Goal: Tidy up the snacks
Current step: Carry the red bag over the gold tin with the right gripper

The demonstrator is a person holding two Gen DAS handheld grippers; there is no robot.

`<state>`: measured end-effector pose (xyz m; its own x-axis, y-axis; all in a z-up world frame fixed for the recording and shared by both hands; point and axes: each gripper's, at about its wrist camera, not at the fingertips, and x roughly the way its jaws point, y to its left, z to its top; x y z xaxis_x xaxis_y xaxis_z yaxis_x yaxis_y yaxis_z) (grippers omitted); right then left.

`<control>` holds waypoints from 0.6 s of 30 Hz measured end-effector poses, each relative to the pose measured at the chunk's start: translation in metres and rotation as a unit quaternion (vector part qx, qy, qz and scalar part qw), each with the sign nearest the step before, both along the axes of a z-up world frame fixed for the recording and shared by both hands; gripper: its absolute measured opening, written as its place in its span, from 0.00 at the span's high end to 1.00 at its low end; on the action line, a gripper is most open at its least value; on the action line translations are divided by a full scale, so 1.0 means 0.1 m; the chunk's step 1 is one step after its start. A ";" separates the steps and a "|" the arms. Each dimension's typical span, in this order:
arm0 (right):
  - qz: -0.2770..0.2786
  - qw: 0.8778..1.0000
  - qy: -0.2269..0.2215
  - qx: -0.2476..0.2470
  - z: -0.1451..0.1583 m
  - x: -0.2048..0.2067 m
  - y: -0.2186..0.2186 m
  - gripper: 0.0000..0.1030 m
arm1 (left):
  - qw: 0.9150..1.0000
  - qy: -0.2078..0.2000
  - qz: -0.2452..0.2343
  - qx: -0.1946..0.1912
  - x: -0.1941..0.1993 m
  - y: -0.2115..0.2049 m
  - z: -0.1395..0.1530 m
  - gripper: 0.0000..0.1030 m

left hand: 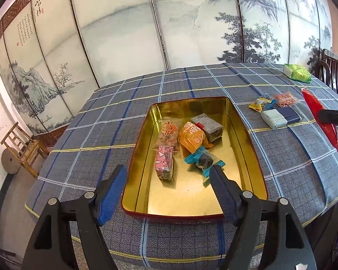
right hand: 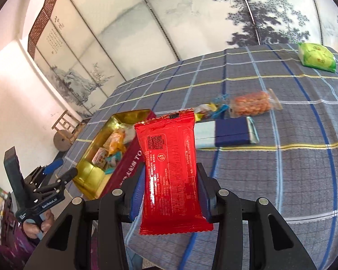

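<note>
— Fingers first, left wrist view: what's the left gripper [left hand: 169,177] doing?

— Spread apart, nothing between them, hanging over the near end of the gold tin [left hand: 254,150] at frame centre. Five wrapped snacks lie inside, the teal candy [left hand: 202,160] just beside the right finger.

— And the red packet [left hand: 320,117]?

— Far right edge, held aloft by the right gripper, to the right of the tin.

— Right wrist view?

— The right gripper [right hand: 170,193] is clamped on the red packet low down, its long axis running up the frame. The tin sits lower left of it, so I'd judge this hand carries it leftward. Loose snacks [right hand: 251,104] wait on the checked surface [right hand: 281,180], upper right.
</note>
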<state>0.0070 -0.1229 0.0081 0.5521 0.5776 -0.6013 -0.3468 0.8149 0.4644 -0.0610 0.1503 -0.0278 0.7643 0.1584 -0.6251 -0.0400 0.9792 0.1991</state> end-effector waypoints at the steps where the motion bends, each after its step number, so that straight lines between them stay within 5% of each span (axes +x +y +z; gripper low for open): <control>1: 0.008 1.000 -0.001 -0.001 0.03 0.00 0.08 0.58 | 1.000 -0.001 0.002 0.000 -0.01 0.02 -0.01 0.28; 18: 0.099 0.995 0.014 0.016 0.21 0.25 1.20 0.58 | 1.000 -0.010 0.026 -0.008 -0.14 0.28 -0.08 0.21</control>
